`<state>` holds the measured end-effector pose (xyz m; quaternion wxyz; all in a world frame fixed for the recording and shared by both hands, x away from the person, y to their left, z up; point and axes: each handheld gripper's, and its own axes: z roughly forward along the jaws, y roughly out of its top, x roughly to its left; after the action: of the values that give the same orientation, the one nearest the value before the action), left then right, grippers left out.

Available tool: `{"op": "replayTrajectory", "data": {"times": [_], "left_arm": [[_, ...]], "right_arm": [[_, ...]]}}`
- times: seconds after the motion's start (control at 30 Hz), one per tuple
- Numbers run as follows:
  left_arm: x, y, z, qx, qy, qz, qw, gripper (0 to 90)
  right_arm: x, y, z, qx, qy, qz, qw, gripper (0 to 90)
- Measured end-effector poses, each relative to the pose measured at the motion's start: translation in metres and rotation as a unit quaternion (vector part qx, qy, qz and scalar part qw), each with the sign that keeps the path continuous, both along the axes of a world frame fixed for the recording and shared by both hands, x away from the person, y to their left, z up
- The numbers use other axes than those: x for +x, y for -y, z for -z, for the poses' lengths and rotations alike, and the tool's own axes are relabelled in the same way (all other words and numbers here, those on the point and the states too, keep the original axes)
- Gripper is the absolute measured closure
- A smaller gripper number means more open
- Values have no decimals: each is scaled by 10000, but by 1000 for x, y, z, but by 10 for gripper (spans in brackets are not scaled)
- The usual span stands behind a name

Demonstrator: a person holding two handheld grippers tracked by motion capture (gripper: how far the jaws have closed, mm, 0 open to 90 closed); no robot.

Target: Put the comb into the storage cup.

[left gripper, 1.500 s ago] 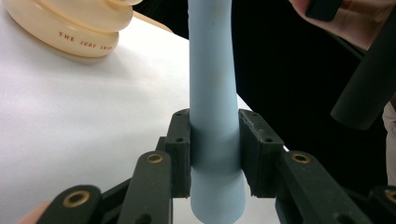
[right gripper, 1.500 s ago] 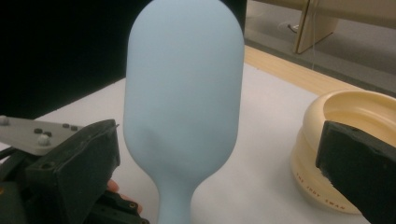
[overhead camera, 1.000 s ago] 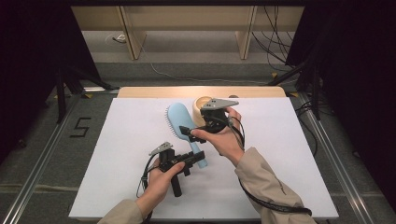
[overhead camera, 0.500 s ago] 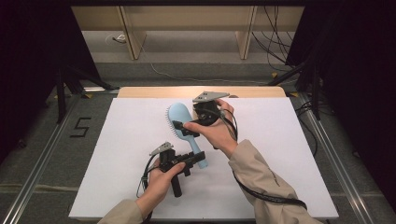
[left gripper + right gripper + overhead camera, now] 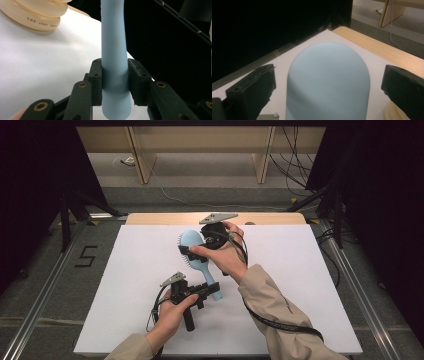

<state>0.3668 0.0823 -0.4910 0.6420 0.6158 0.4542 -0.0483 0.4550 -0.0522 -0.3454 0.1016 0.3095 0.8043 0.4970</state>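
- My left gripper (image 5: 115, 82) is clamped on the handle of the light-blue hairbrush (image 5: 197, 257), pads pressing from both sides just above the handle's end; in the high view the same left gripper (image 5: 202, 290) sits low over the white table (image 5: 310, 285), and the brush slants up and away from it, head lifted clear of the surface
- My right gripper (image 5: 328, 85) straddles the rounded head of the hairbrush (image 5: 328, 82); its jaws stand apart, a gap showing on either side of the head, so nothing is pinched there yet; from above, the right gripper (image 5: 192, 250) appears to come at the head from its side, though my own hand hides much of it
- A cream, ribbed thing (image 5: 37, 13) with printed lettering rests on the table beyond the brush; I cannot tell what it is
- The step in hand, as I judge it: steadying the brush by its handle while the second gripper lines up on the head
- The next move calls for closing the right jaws evenly on the head's edges, keeping the left hold firm so the brush does not twist; the smooth curved back could slip, so I would seat the pads squarely first
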Motion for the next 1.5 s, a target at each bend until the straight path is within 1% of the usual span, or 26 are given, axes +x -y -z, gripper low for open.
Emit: {"op": "replayTrajectory", "data": {"times": [0.3, 0.47, 0.67, 0.9, 1.27, 1.5], "left_arm": [[0, 0, 0, 1, 5, 7, 10000, 662], [0, 0, 0, 6, 5, 14, 10000, 662], [0, 0, 0, 10, 7, 12, 10000, 663], [0, 0, 0, 23, 7, 7, 10000, 662], [0, 0, 0, 60, 41, 26, 10000, 662], [0, 0, 0, 87, 61, 39, 9999, 662]], "right_arm": [[5, -8, 0, -38, -60, -19, 10000, 4], [9, -8, 2, -31, -142, 12, 9999, 6], [10, -8, 3, 6, -186, 73, 9998, 29], [11, -9, 4, -2, -241, 59, 9997, 44], [10, -10, 5, 55, -330, 121, 9994, 90], [9, -10, 5, 45, -383, 168, 9991, 151]]}}
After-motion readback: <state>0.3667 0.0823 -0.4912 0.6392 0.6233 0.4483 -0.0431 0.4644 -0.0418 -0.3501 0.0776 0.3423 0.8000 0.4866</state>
